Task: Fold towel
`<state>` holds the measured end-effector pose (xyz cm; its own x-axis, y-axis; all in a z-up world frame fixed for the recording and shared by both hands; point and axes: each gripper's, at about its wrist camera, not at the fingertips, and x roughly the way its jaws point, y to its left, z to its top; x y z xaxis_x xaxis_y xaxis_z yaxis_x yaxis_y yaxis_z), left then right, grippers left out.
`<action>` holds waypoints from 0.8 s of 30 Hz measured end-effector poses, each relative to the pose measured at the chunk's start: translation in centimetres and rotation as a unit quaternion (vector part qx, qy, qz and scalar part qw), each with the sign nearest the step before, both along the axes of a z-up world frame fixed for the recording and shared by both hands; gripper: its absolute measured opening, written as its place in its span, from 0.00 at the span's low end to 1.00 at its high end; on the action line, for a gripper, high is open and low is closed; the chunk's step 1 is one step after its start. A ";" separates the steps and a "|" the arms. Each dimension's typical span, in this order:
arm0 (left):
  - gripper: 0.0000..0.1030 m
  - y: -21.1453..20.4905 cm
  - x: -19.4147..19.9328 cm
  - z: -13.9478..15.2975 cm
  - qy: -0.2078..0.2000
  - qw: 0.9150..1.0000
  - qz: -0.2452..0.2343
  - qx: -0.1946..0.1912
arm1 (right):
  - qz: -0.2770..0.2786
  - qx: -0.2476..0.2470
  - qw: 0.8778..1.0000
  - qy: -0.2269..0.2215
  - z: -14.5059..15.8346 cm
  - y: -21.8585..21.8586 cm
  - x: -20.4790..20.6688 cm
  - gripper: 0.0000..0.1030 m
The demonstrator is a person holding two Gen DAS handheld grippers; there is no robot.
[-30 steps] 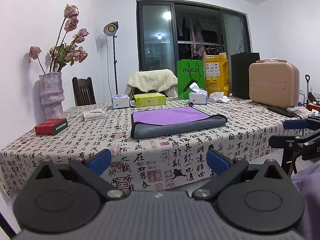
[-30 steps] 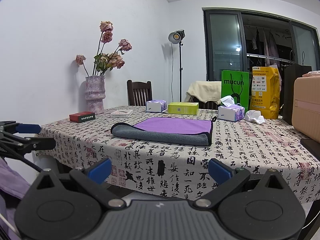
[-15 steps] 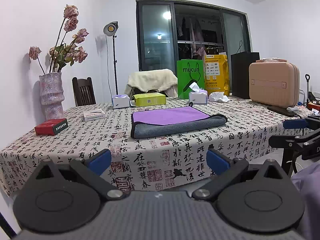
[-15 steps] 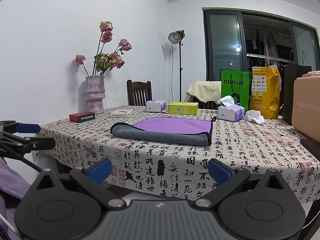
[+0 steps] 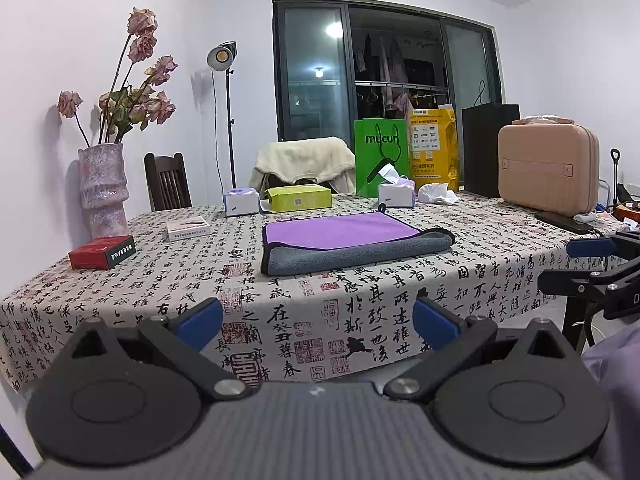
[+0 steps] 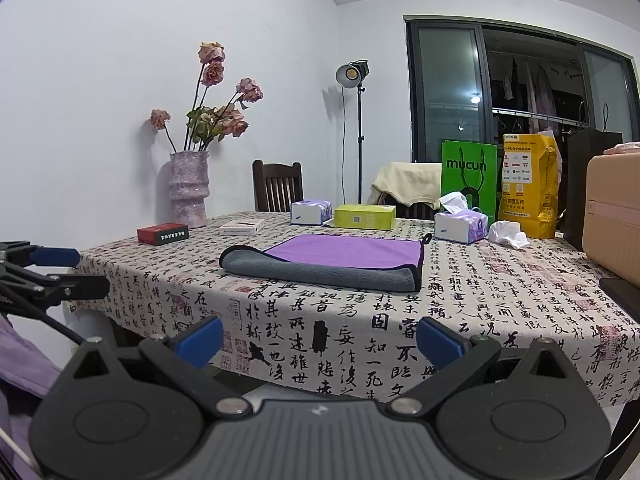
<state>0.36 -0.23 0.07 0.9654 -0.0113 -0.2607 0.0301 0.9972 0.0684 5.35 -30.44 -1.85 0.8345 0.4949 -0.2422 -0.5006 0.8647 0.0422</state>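
A towel (image 5: 352,240), purple on top and grey underneath, lies folded on the table (image 5: 200,280) covered in a calligraphy-print cloth. It also shows in the right wrist view (image 6: 332,258), with a small hanging loop at its far right corner. My left gripper (image 5: 318,324) is open and empty, held in front of the table's near edge, well short of the towel. My right gripper (image 6: 318,338) is open and empty, also off the table's front edge. Each gripper shows at the edge of the other's view.
On the table stand a vase of dried roses (image 5: 104,188), a red box (image 5: 102,253), a white box (image 5: 188,228), tissue boxes (image 5: 396,194), a green box (image 5: 300,197), shopping bags (image 5: 380,156) and a pink case (image 5: 548,168). A wooden chair (image 5: 166,180) stands behind.
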 end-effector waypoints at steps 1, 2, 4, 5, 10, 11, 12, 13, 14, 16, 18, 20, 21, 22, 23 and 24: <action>1.00 0.0 0.0 0.0 0.000 1.000 0.000 0.000 | 0.000 0.000 1.000 0.000 0.0 0.0 0.0 1.00; 1.00 0.0 0.0 0.0 0.000 1.000 0.000 0.000 | 0.000 0.000 1.000 -0.001 0.0 -0.1 0.0 1.00; 1.00 0.0 0.0 0.0 0.000 1.000 0.000 0.000 | 0.000 0.000 1.000 0.000 0.0 -0.1 0.0 1.00; 1.00 0.0 0.0 0.0 0.001 1.000 0.000 0.000 | 0.000 0.001 1.000 0.000 0.0 -0.1 0.1 1.00; 1.00 -0.2 0.6 -0.7 -0.001 1.000 0.004 0.009 | -0.002 -0.012 1.000 -0.017 0.1 0.1 0.2 1.00; 1.00 -0.3 0.8 -0.9 -0.001 1.000 0.008 0.013 | -0.004 -0.014 1.000 -0.021 0.1 0.1 0.3 1.00; 1.00 -0.4 1.1 -1.1 -0.002 1.000 0.011 0.017 | -0.006 -0.015 1.000 -0.023 0.1 0.1 0.5 1.00; 1.00 -0.5 1.3 -1.3 -0.002 1.000 0.011 0.021 | -0.008 -0.015 1.000 -0.024 0.0 0.1 0.7 1.00; 1.00 -0.5 1.5 -1.4 -0.002 1.000 0.010 0.025 | -0.010 -0.016 1.000 -0.023 0.0 0.0 0.8 1.00; 1.00 -0.6 1.9 -1.6 -0.003 1.000 0.007 0.026 | -0.013 -0.017 1.000 -0.020 -0.3 -0.1 1.1 1.00; 1.00 -0.8 2.4 -1.7 -0.001 1.000 0.003 0.025 | -0.016 -0.015 1.000 -0.019 -0.5 -0.2 1.3 1.00; 1.00 -0.8 3.1 -2.0 0.004 1.000 -0.002 0.025 | -0.016 -0.012 1.000 -0.015 -0.7 -0.2 1.7 1.00; 1.00 -0.9 3.5 -2.2 0.010 1.000 -0.004 0.025 | -0.015 -0.011 1.000 -0.014 -0.9 -0.1 1.9 1.00; 1.00 -0.9 4.1 -2.4 0.018 1.000 -0.006 0.022 | -0.014 -0.011 1.000 -0.013 -0.9 0.0 2.2 1.00; 1.00 -0.9 4.7 -2.5 0.024 1.000 -0.007 0.018 | -0.012 -0.012 1.000 -0.013 -1.0 0.1 2.5 1.00; 1.00 -0.8 5.3 -2.7 0.029 0.999 -0.007 0.014 | -0.012 -0.013 1.000 -0.013 -1.1 0.3 2.8 1.00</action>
